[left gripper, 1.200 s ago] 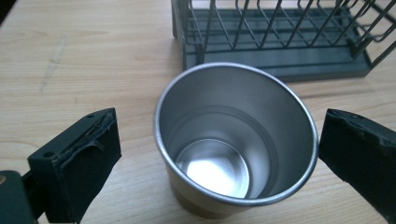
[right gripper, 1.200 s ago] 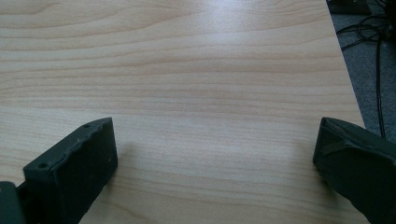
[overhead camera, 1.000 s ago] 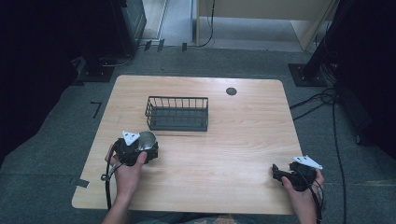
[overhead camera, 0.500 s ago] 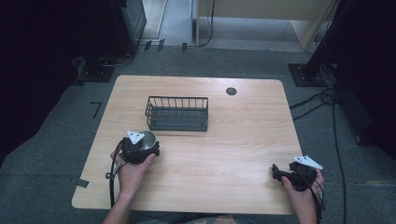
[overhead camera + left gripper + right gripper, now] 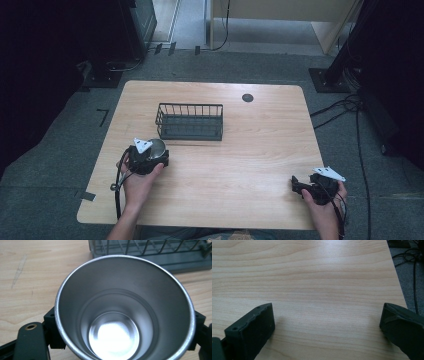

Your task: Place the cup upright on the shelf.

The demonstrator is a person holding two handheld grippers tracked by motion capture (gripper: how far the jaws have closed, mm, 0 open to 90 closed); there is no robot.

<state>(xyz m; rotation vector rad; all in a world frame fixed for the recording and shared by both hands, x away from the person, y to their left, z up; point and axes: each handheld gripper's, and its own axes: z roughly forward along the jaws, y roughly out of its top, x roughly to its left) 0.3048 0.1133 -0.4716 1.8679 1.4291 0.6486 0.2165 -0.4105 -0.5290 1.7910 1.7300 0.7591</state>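
Observation:
A shiny steel cup (image 5: 158, 146) stands upright on the wooden table (image 5: 250, 150), just in front of the wire basket (image 5: 190, 121). My left gripper (image 5: 156, 151) is shut on the cup. Its jaws have just been closing, with the cup between them. In the left gripper view the cup (image 5: 140, 290) has an empty, bright bottom, and a black jaw presses on each side of its wall, with my left gripper (image 5: 125, 337) low around it. My right gripper (image 5: 296, 183) rests near the table's front right corner, pointing left. It is open (image 5: 327, 330), with bare wood between its jaws.
The dark wire basket (image 5: 150, 252) is empty and sits just beyond the cup. A black round cable hole (image 5: 247, 97) lies near the far edge. Cables (image 5: 350, 107) trail on the floor to the right of the table.
The left gripper's jaws have drawn in around the cup, and its grey plate has shifted slightly. Both hands have kept their places.

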